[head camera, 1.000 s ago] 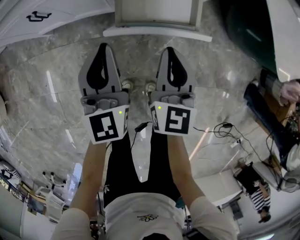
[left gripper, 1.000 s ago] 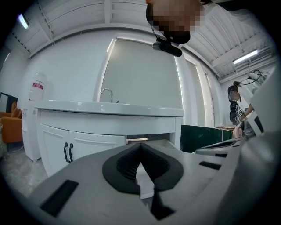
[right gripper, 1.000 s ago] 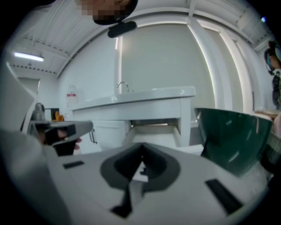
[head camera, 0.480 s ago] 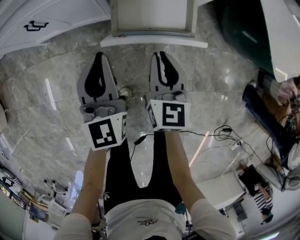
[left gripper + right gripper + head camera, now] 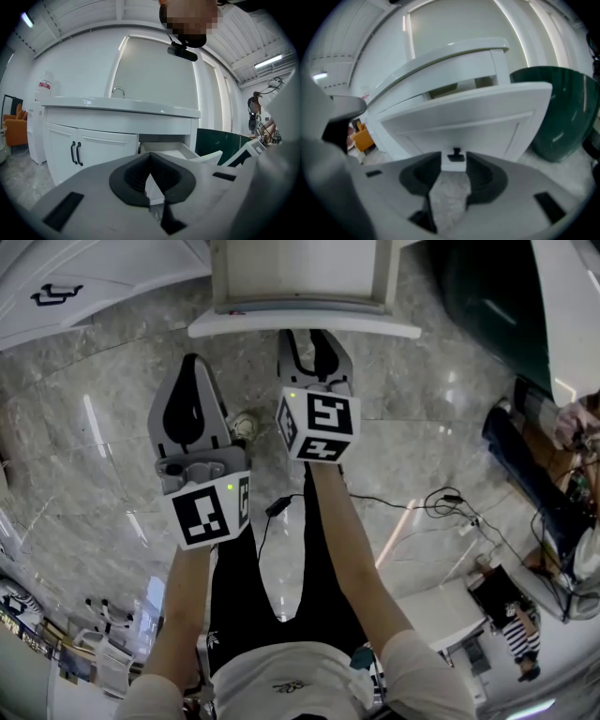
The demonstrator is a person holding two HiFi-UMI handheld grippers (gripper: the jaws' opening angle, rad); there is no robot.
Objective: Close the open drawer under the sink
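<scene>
The white drawer (image 5: pixel 302 282) stands pulled out of the sink cabinet at the top of the head view, its front panel (image 5: pixel 305 326) facing me. My right gripper (image 5: pixel 312 337) reaches up to that panel. Its jaws are opening with nothing between them. In the right gripper view the drawer front (image 5: pixel 464 119) fills the middle, and its small black handle (image 5: pixel 455 155) sits just beyond my right gripper (image 5: pixel 453 163). My left gripper (image 5: pixel 194 364) hangs shut and empty, left of the drawer and further back. The left gripper (image 5: pixel 150 157) looks at the open drawer (image 5: pixel 171 152) below the sink counter (image 5: pixel 117 105).
Closed cabinet doors with black handles (image 5: pixel 52 292) stand left of the drawer. A dark green bin (image 5: pixel 487 296) stands to its right. A cable (image 5: pixel 441 498) lies on the marble floor at the right, where another person sits. My shoe (image 5: pixel 244 425) is between the grippers.
My right gripper has gone forward and down to the drawer front, and its jaws have parted. The left gripper has barely moved and stays shut.
</scene>
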